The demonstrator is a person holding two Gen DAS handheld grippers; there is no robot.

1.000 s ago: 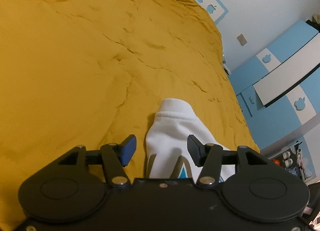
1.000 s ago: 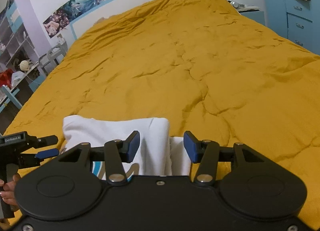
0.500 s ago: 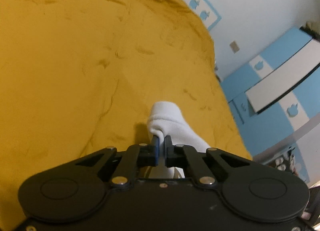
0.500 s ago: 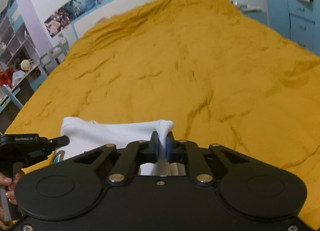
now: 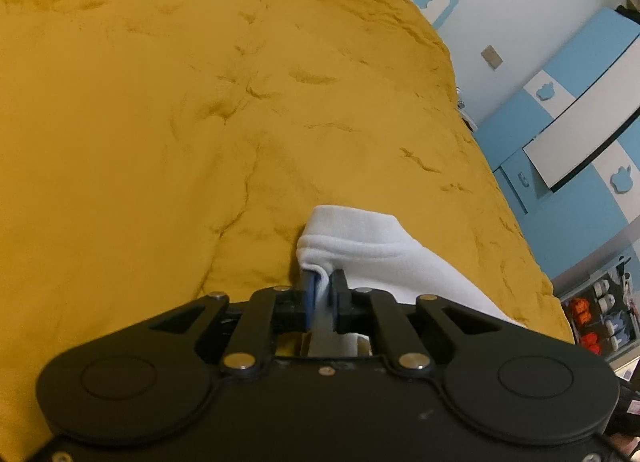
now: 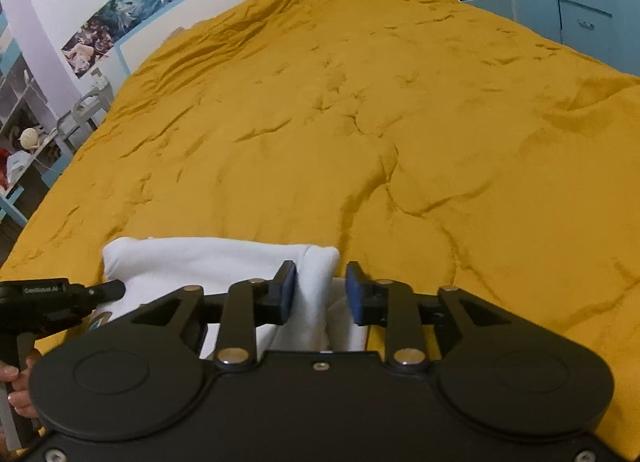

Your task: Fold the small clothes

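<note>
The white garment (image 6: 224, 266) lies folded at the near edge of your bed (image 6: 360, 102). Your left gripper (image 5: 322, 296) pinches its left corner, jaws pressed on the cloth. Your right gripper (image 6: 320, 294) has just been opening; its jaws flank the right corner fold without pressing it.

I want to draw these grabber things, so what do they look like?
Each hand-held gripper is matte black plastic: a wide body with two round discs and silver screws. The left hand-held gripper and right hand-held gripper both have thin black linkage arms ending in blue pads. Small white lettering marks the left one's side.
</note>
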